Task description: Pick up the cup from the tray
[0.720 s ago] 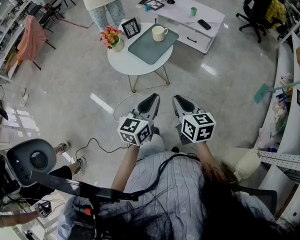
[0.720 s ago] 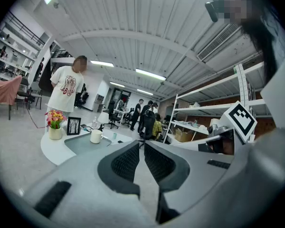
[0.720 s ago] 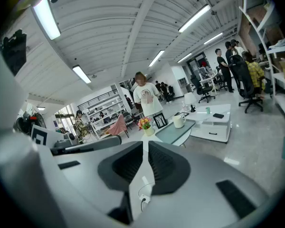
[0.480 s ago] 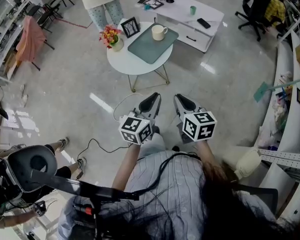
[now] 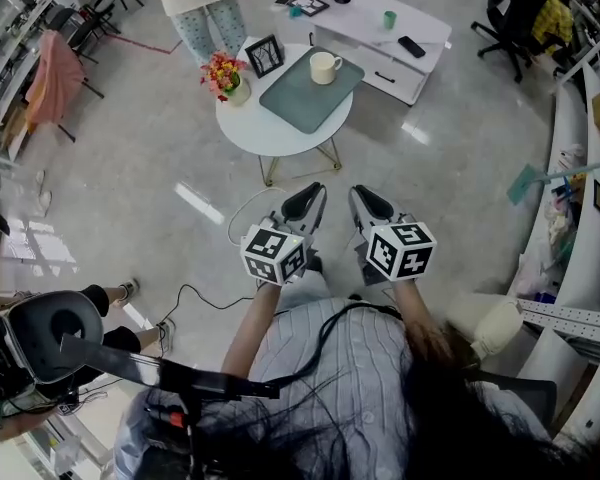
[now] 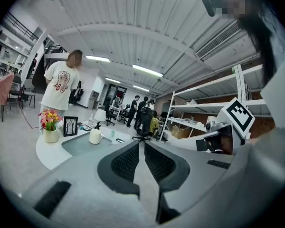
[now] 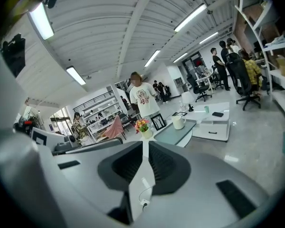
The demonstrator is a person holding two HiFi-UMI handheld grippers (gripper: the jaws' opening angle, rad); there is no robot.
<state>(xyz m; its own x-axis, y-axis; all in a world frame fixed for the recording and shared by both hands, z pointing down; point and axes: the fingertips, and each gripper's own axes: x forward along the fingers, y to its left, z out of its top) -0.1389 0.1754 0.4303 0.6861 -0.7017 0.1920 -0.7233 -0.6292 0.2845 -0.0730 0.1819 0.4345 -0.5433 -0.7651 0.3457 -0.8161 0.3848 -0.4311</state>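
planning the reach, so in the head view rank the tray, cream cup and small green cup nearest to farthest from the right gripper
1. tray, on the round table, ahead of the right gripper and slightly to its left.
2. cream cup, standing on the tray's far end.
3. small green cup, on the white low table beyond the round one.
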